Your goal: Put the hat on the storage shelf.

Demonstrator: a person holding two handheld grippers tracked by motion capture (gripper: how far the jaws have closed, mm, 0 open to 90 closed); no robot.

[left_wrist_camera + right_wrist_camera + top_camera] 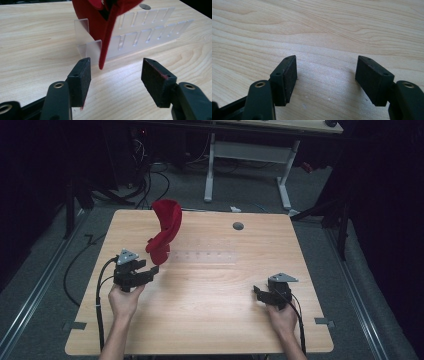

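Note:
A red cap (165, 230) stands upright at the left end of a clear slotted rack (210, 256) in the middle of the table. In the left gripper view the red cap (100, 20) points its brim down in front of the rack (140, 37), the tip just above the wood. My left gripper (151, 270) sits close in front of the cap, open (116, 72), with the brim tip just beyond its jaws and nothing held. My right gripper (257, 292) rests at the table's right front, open (327, 72) over bare wood.
The wooden table (225, 320) has a round grey plug (238, 226) near its far edge. Beyond it stands a white-legged desk (250, 155) on a dark floor with cables. Cables trail from both grippers toward the person.

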